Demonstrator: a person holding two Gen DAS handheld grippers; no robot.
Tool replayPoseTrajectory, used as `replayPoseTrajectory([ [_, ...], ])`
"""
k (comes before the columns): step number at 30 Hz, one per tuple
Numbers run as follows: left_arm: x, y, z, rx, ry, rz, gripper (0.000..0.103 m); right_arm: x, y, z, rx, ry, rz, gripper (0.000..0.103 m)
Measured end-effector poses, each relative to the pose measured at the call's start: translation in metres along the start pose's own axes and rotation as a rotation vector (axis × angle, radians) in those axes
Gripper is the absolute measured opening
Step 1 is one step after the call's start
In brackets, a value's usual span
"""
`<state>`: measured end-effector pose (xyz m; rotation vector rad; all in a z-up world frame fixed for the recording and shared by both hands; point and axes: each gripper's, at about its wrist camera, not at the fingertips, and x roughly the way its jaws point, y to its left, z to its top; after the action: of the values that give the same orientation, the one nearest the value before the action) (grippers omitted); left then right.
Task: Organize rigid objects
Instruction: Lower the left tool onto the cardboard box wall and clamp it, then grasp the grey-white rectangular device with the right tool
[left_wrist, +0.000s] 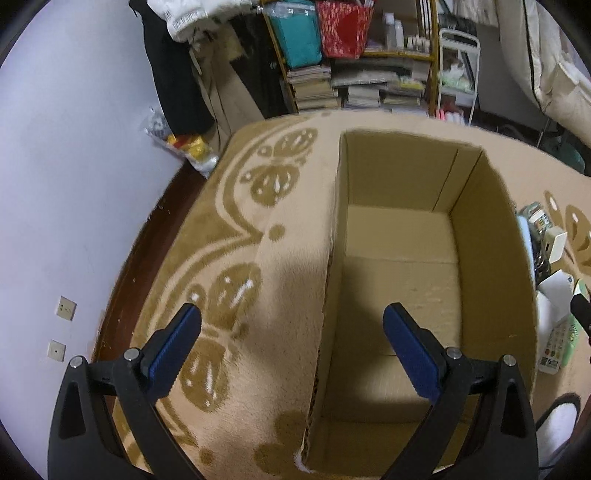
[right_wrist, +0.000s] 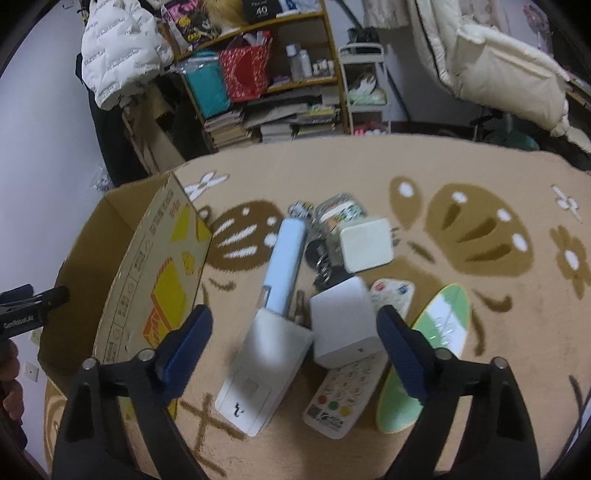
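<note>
Both grippers hang open over a patterned rug, nothing between their jaws.

The left gripper (left_wrist: 291, 325) straddles the near wall of an empty cardboard box (left_wrist: 487, 236). The right gripper (right_wrist: 294, 330) spreads wide above a blurred pile: white boxes (right_wrist: 341, 326), a remote (right_wrist: 338, 400), a pale blue tube (right_wrist: 286, 264); the keys behind are hard to make out.
</note>
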<state>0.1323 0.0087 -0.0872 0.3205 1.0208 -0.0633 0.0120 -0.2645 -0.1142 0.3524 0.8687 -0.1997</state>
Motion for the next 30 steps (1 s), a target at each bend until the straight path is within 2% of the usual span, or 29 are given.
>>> replayPoseTrajectory([
  [5, 0.022, -0.006, -0.002, 0.021, 0.076, 0.039, 0.097, 0.014, 0.002, -0.007, 0.033, 0.056, 0.034, 0.076],
  [9, 0.036, -0.004, -0.005, 0.017, 0.127, 0.031, 0.083, 0.020, 0.009, -0.014, 0.028, 0.090, 0.037, 0.065],
  [13, 0.045, -0.002, -0.007, 0.008, 0.156, 0.008, 0.065, 0.029, 0.017, -0.021, 0.018, 0.124, 0.034, 0.064],
  [22, 0.047, -0.006, -0.010, 0.012, 0.160, -0.078, 0.022, 0.035, 0.024, -0.026, 0.035, 0.143, -0.018, 0.064],
  [25, 0.045, -0.012, -0.012, 0.043, 0.152, -0.072, 0.015, 0.037, 0.026, -0.028, 0.050, 0.149, -0.026, 0.064],
  [30, 0.045, -0.013, -0.013, 0.056, 0.130, -0.075, 0.013, 0.047, 0.026, -0.027, 0.080, 0.152, -0.054, 0.064],
])
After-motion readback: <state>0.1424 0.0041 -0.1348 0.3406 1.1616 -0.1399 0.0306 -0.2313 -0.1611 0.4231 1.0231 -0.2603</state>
